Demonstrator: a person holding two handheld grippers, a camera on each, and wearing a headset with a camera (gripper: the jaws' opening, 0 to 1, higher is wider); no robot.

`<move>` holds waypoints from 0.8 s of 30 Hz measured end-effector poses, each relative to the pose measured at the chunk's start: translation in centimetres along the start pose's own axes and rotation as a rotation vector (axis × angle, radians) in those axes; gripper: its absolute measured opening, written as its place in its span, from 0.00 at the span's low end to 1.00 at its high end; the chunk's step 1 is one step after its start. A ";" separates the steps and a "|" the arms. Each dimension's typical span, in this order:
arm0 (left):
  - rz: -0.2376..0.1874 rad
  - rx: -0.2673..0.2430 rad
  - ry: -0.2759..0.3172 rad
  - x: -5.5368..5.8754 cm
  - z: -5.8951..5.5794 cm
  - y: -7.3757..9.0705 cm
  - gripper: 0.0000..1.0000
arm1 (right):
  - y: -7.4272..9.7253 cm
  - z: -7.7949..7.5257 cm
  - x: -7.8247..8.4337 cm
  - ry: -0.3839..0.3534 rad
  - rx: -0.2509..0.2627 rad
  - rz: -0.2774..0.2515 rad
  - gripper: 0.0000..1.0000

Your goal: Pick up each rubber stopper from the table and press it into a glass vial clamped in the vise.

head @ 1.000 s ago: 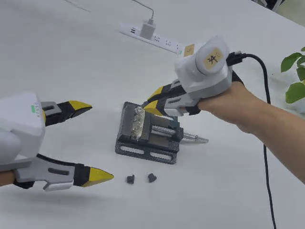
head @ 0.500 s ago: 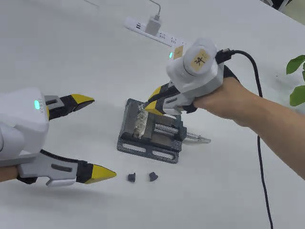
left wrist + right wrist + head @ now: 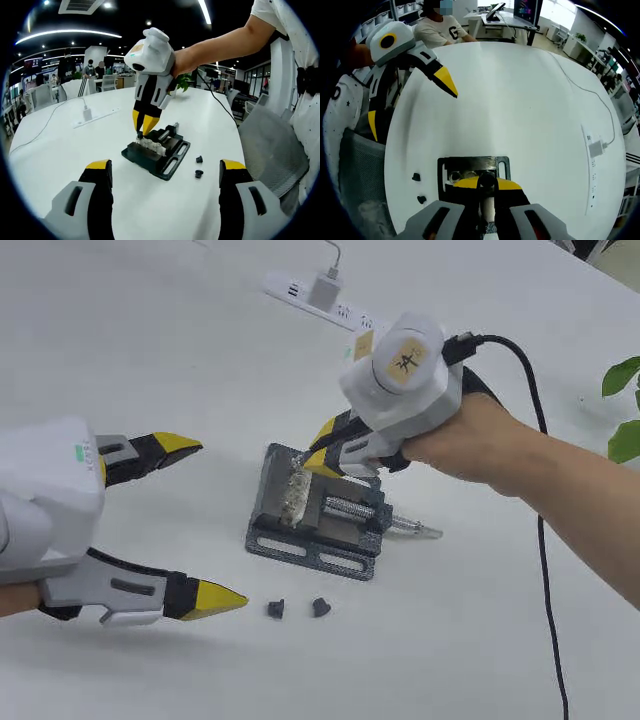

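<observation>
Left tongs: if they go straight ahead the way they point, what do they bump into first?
Probably the vise, which sits right between the open left tongs in their own view. How high they fly is unclear, so they might pass over it.

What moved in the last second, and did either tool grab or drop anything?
The right hand-held gripper has tipped more upright over the glass vials in the vise, tips kept at the vials, shut on a dark stopper. Nothing was grabbed or dropped. The left hand-held gripper stays open, and two rubber stoppers still lie on the table.
</observation>
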State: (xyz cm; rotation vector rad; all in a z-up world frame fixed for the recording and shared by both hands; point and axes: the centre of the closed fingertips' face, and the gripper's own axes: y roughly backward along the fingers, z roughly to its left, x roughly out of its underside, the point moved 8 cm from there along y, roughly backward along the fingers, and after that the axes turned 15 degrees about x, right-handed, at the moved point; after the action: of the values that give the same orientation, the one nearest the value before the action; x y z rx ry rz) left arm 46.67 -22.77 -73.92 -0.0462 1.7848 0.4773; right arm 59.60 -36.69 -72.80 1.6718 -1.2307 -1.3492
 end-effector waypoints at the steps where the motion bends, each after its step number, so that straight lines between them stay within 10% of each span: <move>1: 0.001 0.000 0.003 0.0 0.0 0.0 0.88 | 0.0 0.0 -0.1 0.006 0.000 0.005 0.05; 24: -0.021 -0.002 0.009 -0.1 0.0 -0.2 0.86 | -1.0 -0.4 -1.1 0.066 -0.008 0.129 0.05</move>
State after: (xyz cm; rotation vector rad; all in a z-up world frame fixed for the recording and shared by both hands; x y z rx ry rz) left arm 46.79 -22.98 -73.90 -0.0688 1.7914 0.4638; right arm 60.22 -35.30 -73.20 1.5901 -1.2701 -1.2108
